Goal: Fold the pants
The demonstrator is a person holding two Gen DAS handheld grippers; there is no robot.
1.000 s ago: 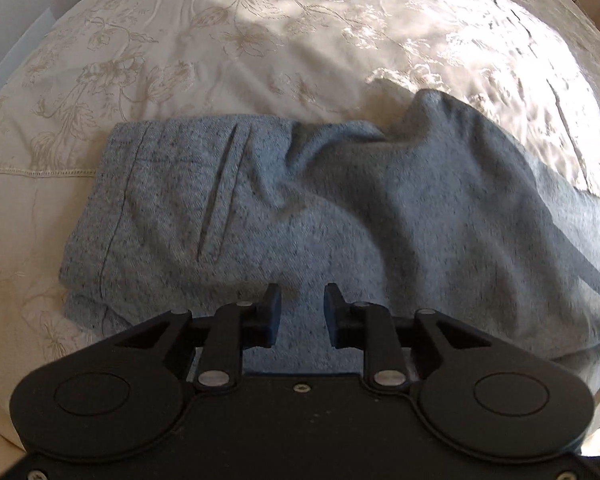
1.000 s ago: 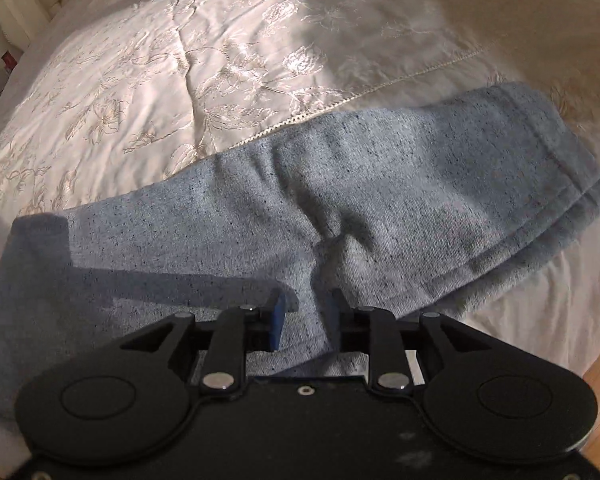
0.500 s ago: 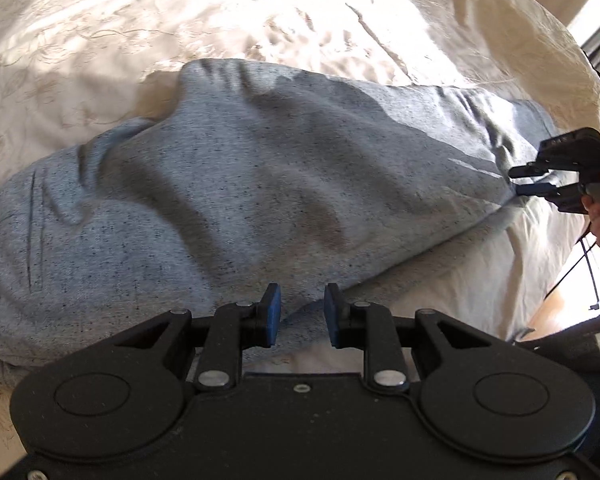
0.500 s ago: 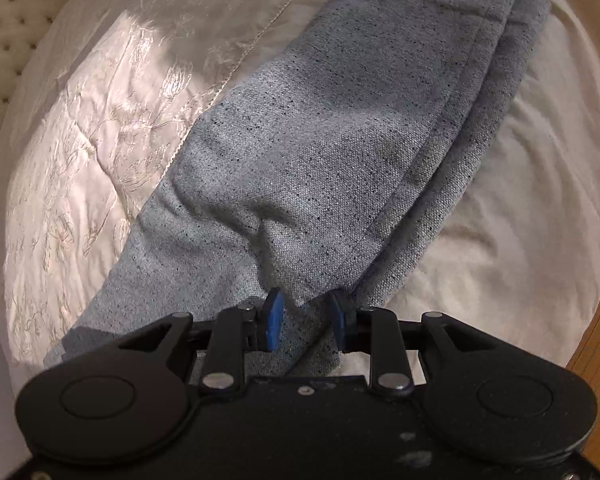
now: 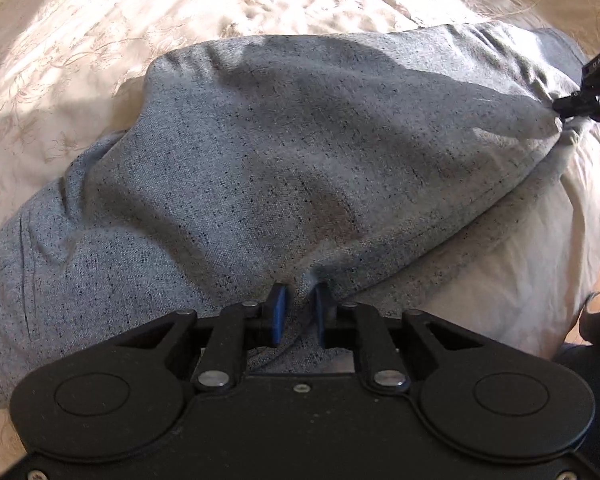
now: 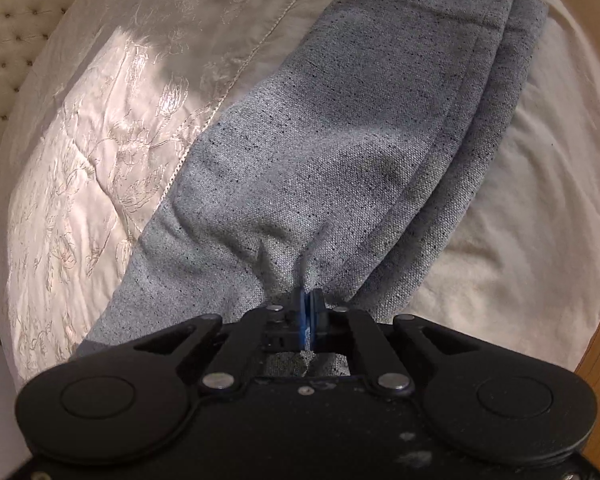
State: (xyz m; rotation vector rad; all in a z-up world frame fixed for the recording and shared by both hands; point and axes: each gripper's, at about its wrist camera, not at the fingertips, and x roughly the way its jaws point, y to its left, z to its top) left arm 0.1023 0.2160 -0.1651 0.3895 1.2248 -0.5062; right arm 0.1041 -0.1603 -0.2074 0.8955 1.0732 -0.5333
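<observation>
Grey speckled pants [image 5: 300, 168], folded lengthwise, rumpled on cream bed [image 5: 180, 12]. Right tool [image 6: 309, 312] pinching cloth tight; left tool [image 5: 300, 312] part-spread around a fold.

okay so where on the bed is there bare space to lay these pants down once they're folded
Bare cream bedspread lies beyond the far edge of the pants, toward the tufted headboard. A plain patch also sits between the leg cuffs and the bed's wood-floor side. The near edge is crowded: left gripper and right gripper both work the fabric there.
</observation>
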